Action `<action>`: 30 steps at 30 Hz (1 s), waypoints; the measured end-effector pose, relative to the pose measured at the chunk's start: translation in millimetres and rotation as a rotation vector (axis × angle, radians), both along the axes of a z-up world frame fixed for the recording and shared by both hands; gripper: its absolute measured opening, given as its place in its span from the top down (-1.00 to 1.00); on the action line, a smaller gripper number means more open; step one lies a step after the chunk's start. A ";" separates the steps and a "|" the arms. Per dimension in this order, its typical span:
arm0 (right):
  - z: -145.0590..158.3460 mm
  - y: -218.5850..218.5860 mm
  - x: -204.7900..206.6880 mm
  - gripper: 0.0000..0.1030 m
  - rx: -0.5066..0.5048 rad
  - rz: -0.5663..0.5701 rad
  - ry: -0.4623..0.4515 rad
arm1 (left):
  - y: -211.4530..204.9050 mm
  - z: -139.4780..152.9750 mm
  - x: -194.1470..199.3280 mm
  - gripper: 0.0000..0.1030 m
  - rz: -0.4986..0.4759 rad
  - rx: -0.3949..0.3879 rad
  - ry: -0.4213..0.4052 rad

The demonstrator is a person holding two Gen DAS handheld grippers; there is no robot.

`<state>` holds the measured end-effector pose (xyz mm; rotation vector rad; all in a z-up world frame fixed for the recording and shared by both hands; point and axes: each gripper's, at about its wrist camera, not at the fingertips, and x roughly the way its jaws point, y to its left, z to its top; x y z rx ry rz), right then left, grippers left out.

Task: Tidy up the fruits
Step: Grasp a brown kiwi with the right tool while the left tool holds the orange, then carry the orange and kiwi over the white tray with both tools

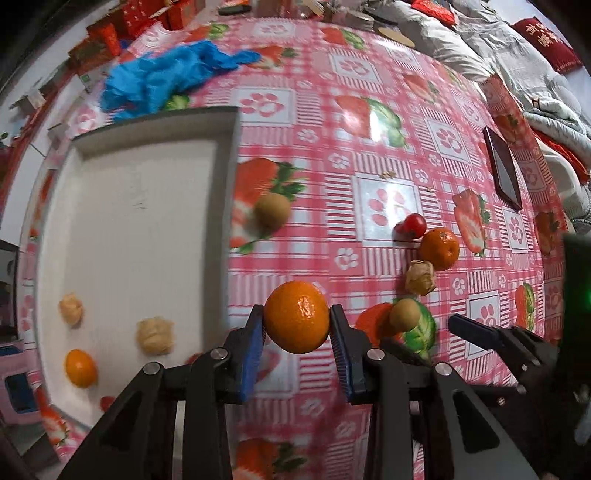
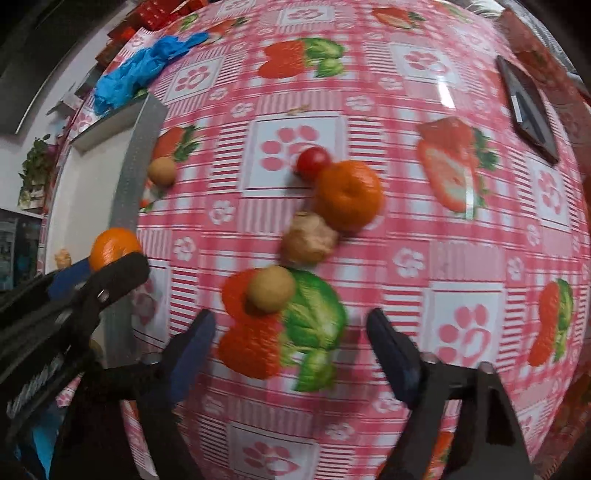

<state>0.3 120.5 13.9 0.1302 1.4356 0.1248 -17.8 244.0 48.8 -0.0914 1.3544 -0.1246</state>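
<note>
Left gripper (image 1: 296,322) clamped on mandarin (image 1: 296,322), held above tablecloth (image 1: 369,147) beside white tray (image 1: 140,221). Right gripper (image 2: 291,332) spread wide, nothing gripped; longan (image 2: 270,288) just ahead.

blue crumpled cloth (image 1: 166,79) lying at table's far left | dark phone (image 1: 504,173), probably, resting near right edge | red boxes (image 1: 147,16) sitting beyond tablecloth (image 1: 332,122)

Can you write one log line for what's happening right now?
left gripper: holding mandarin | right gripper: open, empty | tray: three fruits
</note>
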 end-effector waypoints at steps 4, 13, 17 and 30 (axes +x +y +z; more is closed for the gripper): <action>-3.9 19.4 4.0 -0.17 -0.005 -0.006 0.008 | 17.2 5.8 -6.4 0.30 0.031 0.020 -0.003; -5.7 52.4 9.1 0.03 -0.039 -0.003 -0.025 | 47.2 7.7 -23.2 0.30 0.055 0.049 -0.006; -9.1 45.3 -1.4 0.45 -0.054 -0.002 -0.036 | 59.7 7.0 -29.5 0.30 0.070 0.056 -0.001; 16.3 59.1 -17.0 0.45 0.009 0.035 -0.065 | 106.2 7.5 -39.7 0.30 0.138 0.079 0.000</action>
